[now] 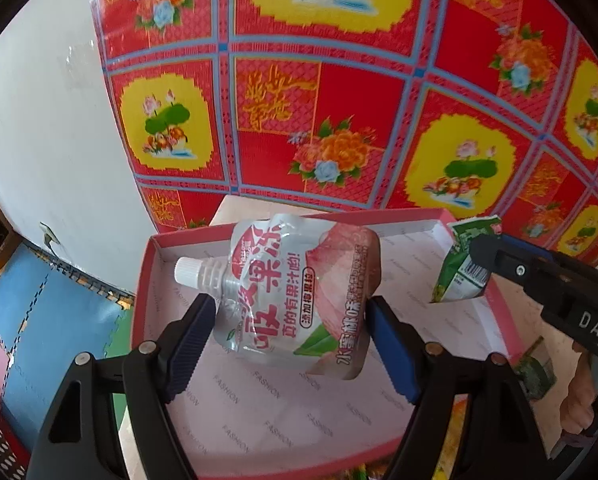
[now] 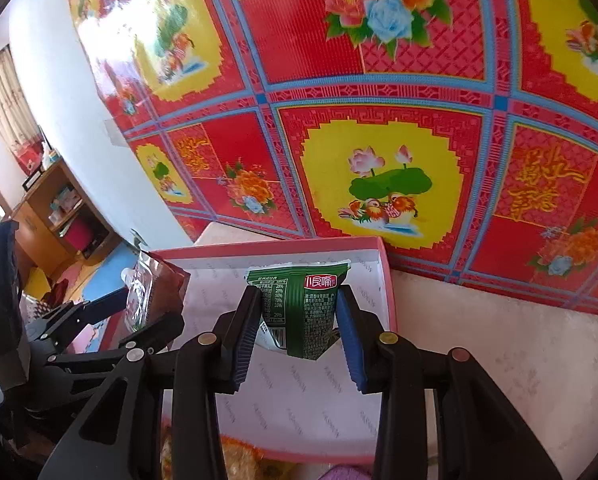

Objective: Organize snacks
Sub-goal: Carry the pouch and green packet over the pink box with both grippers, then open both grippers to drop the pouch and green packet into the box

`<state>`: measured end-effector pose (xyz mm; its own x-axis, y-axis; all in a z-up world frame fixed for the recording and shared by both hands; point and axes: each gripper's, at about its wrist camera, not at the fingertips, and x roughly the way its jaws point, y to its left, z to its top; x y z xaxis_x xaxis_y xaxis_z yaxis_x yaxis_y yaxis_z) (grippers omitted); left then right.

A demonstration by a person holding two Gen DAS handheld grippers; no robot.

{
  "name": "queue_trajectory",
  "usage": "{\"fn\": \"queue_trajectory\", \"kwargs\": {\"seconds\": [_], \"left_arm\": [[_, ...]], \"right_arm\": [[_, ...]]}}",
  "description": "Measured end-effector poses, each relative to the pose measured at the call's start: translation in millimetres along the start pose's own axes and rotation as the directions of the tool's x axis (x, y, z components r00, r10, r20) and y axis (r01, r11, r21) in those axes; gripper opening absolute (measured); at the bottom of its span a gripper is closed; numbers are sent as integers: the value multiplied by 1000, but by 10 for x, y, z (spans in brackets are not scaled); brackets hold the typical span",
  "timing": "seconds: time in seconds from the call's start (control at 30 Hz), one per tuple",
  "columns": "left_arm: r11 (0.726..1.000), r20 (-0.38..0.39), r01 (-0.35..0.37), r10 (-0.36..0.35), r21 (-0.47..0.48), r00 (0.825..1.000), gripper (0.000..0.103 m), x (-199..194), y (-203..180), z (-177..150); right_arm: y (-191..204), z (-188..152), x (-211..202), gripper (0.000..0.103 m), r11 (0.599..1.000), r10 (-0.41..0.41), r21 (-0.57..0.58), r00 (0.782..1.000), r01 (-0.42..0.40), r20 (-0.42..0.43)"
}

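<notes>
Behind the pale table (image 2: 499,340), a red floral cloth (image 1: 339,80) covered the wall. Over the pink box (image 1: 479,216), the left gripper (image 1: 289,316) pinched a peach jelly pouch (image 1: 299,292), its cap toward the box's left edge. The right gripper (image 2: 297,320) pinched 1 green snack packet (image 2: 299,304) near the right edge. Both looked light, soft and slippery; gripping mid-body seemed safest.

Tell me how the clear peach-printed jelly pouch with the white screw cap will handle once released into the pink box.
The clear peach-printed jelly pouch looks soft, glossy film: probably floppy and somewhat slippery. Held sideways in the left gripper, it would likely flop flat, not roll.
</notes>
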<state>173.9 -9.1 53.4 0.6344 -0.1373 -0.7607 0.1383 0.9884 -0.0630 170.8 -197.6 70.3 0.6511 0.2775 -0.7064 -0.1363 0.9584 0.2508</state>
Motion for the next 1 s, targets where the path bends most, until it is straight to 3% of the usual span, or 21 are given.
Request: {"fn": "queue_trajectory", "kwargs": {"seconds": [0.33, 0.87, 1.0], "left_arm": [[1000, -44, -15, 15, 1, 999, 81, 278, 6, 26], [999, -70, -39, 39, -3, 997, 81, 402, 53, 15], [998, -89, -62, 61, -17, 994, 81, 430, 81, 6]], "right_arm": [[-51, 11, 242, 39, 1000, -16, 24, 1000, 16, -19], [-117, -3, 456, 39, 994, -49, 96, 998, 53, -37], [-130, -20, 452, 48, 989, -45, 137, 999, 49, -28]]}}
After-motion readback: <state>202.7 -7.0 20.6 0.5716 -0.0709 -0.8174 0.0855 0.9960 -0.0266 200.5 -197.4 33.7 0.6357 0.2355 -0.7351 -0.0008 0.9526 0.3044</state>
